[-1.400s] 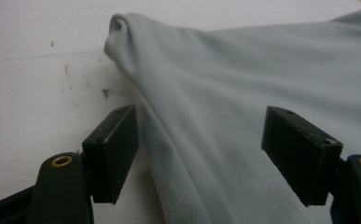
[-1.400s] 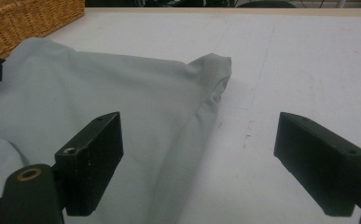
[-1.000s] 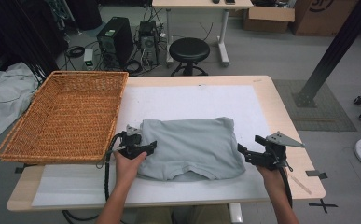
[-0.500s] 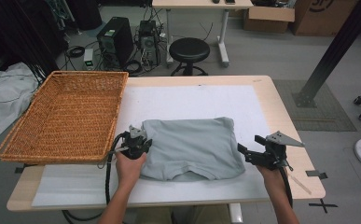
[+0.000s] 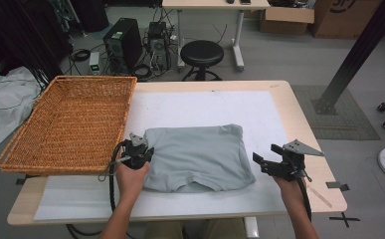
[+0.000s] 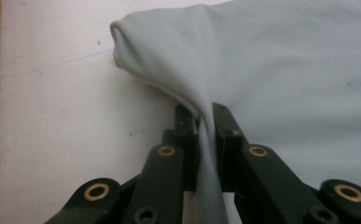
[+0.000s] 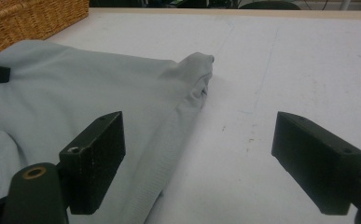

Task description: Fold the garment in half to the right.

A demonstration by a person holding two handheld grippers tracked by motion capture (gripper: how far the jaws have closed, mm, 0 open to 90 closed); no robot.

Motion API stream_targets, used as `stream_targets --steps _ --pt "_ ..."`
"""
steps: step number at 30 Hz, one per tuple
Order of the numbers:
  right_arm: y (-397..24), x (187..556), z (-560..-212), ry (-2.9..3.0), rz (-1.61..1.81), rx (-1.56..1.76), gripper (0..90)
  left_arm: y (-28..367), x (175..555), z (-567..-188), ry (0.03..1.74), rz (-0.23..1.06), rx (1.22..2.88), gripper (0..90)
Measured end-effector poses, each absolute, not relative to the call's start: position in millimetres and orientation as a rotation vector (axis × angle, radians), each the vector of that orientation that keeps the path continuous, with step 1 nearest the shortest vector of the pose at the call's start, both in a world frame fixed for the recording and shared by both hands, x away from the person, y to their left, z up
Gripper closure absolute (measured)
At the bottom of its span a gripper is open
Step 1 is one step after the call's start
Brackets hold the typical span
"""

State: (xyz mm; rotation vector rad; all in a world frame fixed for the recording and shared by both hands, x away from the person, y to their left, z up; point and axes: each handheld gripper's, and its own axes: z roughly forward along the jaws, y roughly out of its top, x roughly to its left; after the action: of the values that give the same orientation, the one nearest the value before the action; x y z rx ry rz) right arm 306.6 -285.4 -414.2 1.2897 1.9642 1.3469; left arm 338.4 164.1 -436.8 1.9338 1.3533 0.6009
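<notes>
Seen from the high view, we stand at a wooden table (image 5: 299, 107) whose top is mostly covered by a white mat (image 5: 205, 107). A large wicker basket (image 5: 70, 124) sits on the table's left end, its right rim lying just beside the mat's left edge.

In the middle of the mat, towards our side, lies a folded pale grey-blue shirt (image 5: 200, 157) (roughly square, with its neckline curving along the near edge). It rests flat on the mat, apart from the basket.

Our left gripper (image 5: 139, 149) is at the shirt's left edge, held in our left hand (image 5: 130, 174). In the left gripper view its two black jaws are closed tight on a ridge of the fabric, which rises between them and puckers up from the mat towards the shirt's far-left corner (image 6: 122, 37); a strip of the basket's weave shows along that view's left border.

Our right gripper (image 5: 265, 163) hovers just off the shirt's right edge, gripped by our right hand (image 5: 289, 186), with a grey three-cornered plate (image 5: 303, 148) on top. In the right gripper view its jaws stand wide apart with nothing between them but the shirt's right edge and bare mat, the far-right corner of the shirt (image 7: 199, 63) lying ahead.
</notes>
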Motion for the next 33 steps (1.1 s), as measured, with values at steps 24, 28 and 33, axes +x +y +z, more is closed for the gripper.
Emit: stream_targets --steps 24,28,33 --pt "-286 303 -421 1.960 1.349 1.310 16.8 122 368 -384 1.076 0.537 1.738 27.7" --pt "-287 302 -425 1.960 1.353 1.320 16.8 104 379 -388 1.017 0.503 1.739 27.6" --pt "-285 301 -426 1.959 1.363 1.326 16.2 84 393 -396 0.972 0.453 1.778 27.5"
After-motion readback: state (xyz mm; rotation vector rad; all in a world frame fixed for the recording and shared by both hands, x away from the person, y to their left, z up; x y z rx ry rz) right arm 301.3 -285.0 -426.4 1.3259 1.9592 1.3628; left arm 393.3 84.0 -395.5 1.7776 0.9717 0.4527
